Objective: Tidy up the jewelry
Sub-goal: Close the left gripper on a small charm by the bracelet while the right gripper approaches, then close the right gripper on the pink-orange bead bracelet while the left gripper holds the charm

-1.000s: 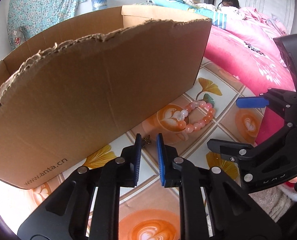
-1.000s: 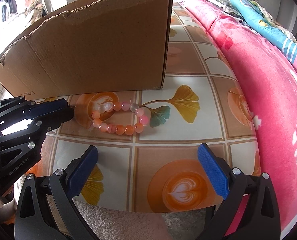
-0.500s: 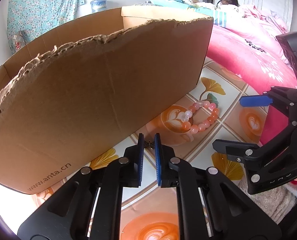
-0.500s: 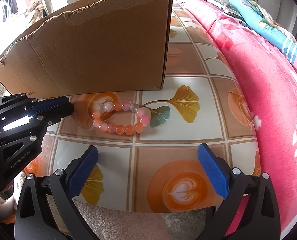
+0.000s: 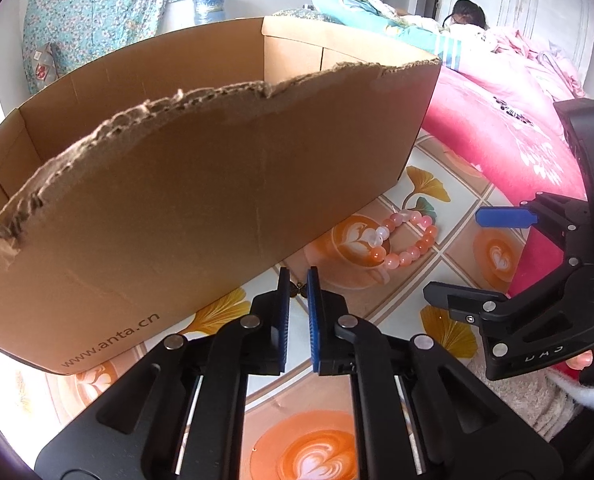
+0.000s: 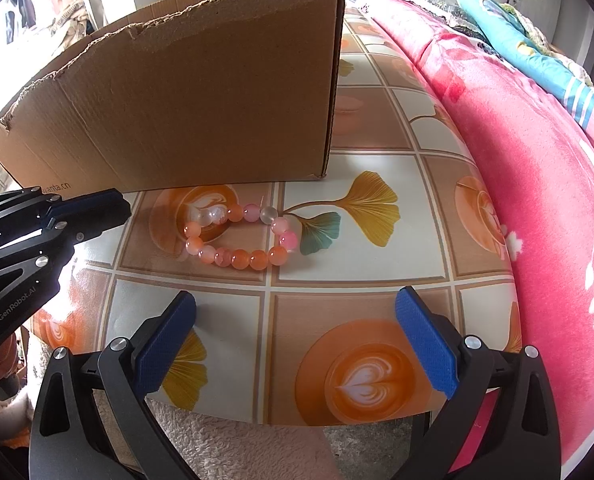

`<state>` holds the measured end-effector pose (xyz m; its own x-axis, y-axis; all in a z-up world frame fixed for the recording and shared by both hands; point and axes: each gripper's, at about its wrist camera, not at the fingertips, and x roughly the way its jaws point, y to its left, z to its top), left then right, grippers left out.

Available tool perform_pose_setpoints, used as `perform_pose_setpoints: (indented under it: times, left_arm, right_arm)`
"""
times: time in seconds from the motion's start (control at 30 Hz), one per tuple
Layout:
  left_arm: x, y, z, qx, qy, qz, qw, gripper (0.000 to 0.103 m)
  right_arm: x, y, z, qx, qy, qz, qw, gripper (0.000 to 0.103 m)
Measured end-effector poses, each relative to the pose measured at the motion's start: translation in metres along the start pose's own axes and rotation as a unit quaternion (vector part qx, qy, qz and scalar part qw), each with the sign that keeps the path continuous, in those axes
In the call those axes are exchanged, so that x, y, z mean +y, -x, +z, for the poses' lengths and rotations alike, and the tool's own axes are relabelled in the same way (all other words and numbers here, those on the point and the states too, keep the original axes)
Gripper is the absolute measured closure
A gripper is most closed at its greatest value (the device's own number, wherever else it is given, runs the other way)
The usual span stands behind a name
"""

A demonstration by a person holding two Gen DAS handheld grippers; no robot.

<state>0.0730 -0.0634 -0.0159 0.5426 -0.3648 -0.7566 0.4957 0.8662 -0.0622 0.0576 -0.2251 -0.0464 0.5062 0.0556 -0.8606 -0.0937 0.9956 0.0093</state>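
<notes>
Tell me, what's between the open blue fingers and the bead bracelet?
Nothing: in the right wrist view only bare patterned tabletop lies between the right gripper and the bead bracelet.

Pink bedding (image 6: pixel 537 184) beside a patterned tabletop (image 6: pixel 357 300) (daylit, pale walls)

Left hand-held gripper (image 5: pixel 296 286) jaws have just been closing, now nearly together around a small dark butterfly-shaped charm (image 5: pixel 296 289) on the patterned surface (image 5: pixel 457 236), just beside the torn cardboard box (image 5: pixel 201 200). Orange-pink bead bracelet (image 5: pixel 405 240) lies near. Right hand-held gripper (image 5: pixel 469 258) wide apart.
</notes>
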Motion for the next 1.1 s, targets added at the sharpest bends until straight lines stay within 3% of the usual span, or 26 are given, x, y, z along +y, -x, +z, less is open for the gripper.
perform_pose_setpoints:
  times: [0.13,0.3,0.4,0.57,0.67,0.9,1.1]
  left_arm:
    - [0.003,0.009,0.001,-0.008,0.007,0.0,0.9999,0.095]
    - [0.004,0.017,0.0,-0.016,0.009,0.005,0.9998,0.095]
    - [0.005,0.021,0.0,-0.022,0.011,0.008,0.9997,0.095]
    - [0.007,0.026,0.0,-0.026,0.014,0.01,0.9995,0.095]
    - [0.008,0.028,0.0,-0.028,0.013,0.012,0.9995,0.095]
    - [0.009,0.031,0.0,-0.03,0.014,0.014,0.9994,0.095]
    - [0.009,0.032,0.0,-0.03,0.013,0.014,0.9994,0.095]
  right_arm:
    - [-0.003,0.004,0.0,-0.003,-0.004,0.006,1.0,0.006]
    - [-0.001,0.027,0.009,-0.064,-0.007,0.034,0.997,0.007]
    - [0.01,0.031,0.016,-0.079,0.014,0.044,0.996,0.016]
    - [0.025,0.018,0.03,-0.061,0.031,0.069,0.995,0.046]
    - [0.027,0.01,0.036,-0.054,0.034,0.072,0.995,0.053]
    - [0.028,-0.012,0.045,-0.014,0.036,0.073,0.997,0.065]
    - [0.035,-0.017,0.049,-0.015,0.057,0.055,0.997,0.069]
